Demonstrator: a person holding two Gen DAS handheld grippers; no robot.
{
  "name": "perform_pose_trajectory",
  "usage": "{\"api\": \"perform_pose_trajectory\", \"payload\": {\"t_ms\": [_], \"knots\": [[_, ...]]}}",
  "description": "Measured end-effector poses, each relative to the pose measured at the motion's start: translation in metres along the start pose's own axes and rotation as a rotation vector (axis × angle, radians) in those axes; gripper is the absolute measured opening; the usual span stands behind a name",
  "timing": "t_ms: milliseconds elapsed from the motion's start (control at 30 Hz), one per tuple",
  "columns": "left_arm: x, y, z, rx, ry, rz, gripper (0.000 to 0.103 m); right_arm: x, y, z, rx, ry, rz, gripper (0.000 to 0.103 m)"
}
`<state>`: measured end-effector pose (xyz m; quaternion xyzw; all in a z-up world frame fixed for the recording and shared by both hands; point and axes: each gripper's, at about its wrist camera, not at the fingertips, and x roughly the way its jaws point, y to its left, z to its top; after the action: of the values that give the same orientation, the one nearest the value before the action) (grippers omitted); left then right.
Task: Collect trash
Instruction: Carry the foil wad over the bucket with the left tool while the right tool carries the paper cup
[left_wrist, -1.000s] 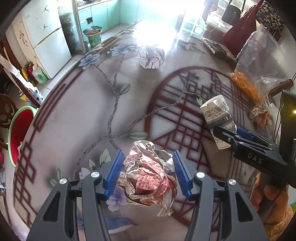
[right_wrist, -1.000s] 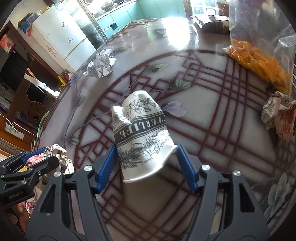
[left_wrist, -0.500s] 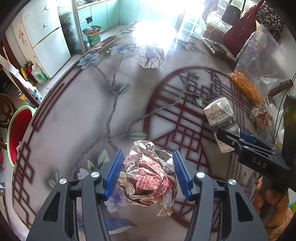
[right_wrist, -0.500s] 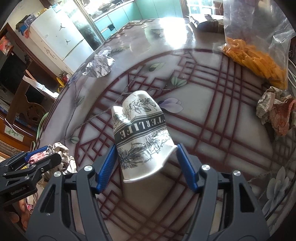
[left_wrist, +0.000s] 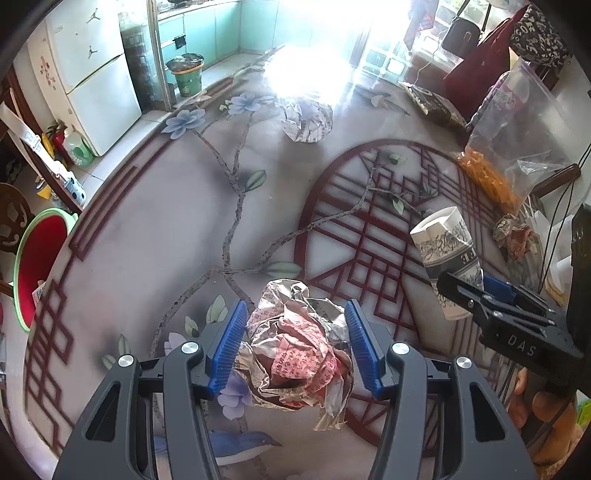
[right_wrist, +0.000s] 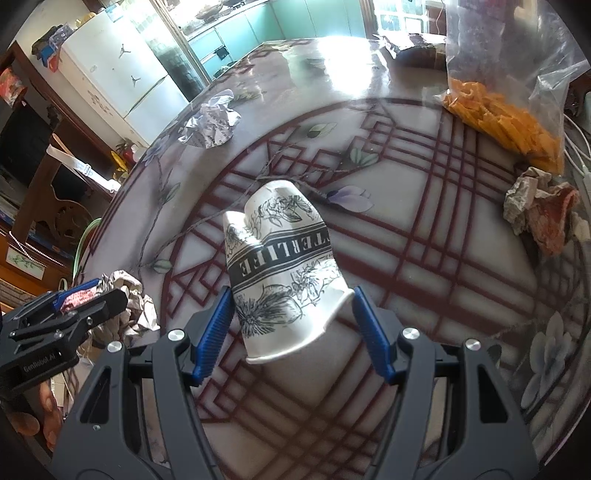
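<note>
Left tool (left_wrist: 295, 341) grips crumpled paper (left_wrist: 299, 350) — right tool (right_wrist: 291, 326) clamps the paper cup (right_wrist: 284, 273).

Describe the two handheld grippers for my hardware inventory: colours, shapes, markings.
Both the left gripper and the right gripper are black plastic, with angular jaws, ribbed blue pads and silver screws. The right one's side reads "DAS"; the left one's carries small white lettering.

Bright daylight — window glare on the table (left_wrist: 177, 236) — fisheye-warped edges.
</note>
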<state>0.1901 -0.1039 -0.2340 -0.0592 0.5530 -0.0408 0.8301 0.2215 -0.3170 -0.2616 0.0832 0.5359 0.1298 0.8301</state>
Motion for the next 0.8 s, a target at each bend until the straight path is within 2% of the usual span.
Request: {"api": "perform_pose_trajectory", "payload": {"t_ms": [200,433,800], "knots": [[-0.021,0.009,-0.005,-0.009,-0.036,-0.023,0.052,-0.021,0.019,-0.013,-0.013,-0.012,-0.020,0.064],[-0.055,0.023,-0.017,0.009,-0.090,-0.039,0.052,-0.054,0.059,-0.030,-0.058,-0.047,-0.048,0.064],[-0.098,0.075,-0.041,-0.030,-0.158,-0.017,0.052,-0.092,0.133,-0.046,-0.159,-0.124,-0.067,0.064]]}}
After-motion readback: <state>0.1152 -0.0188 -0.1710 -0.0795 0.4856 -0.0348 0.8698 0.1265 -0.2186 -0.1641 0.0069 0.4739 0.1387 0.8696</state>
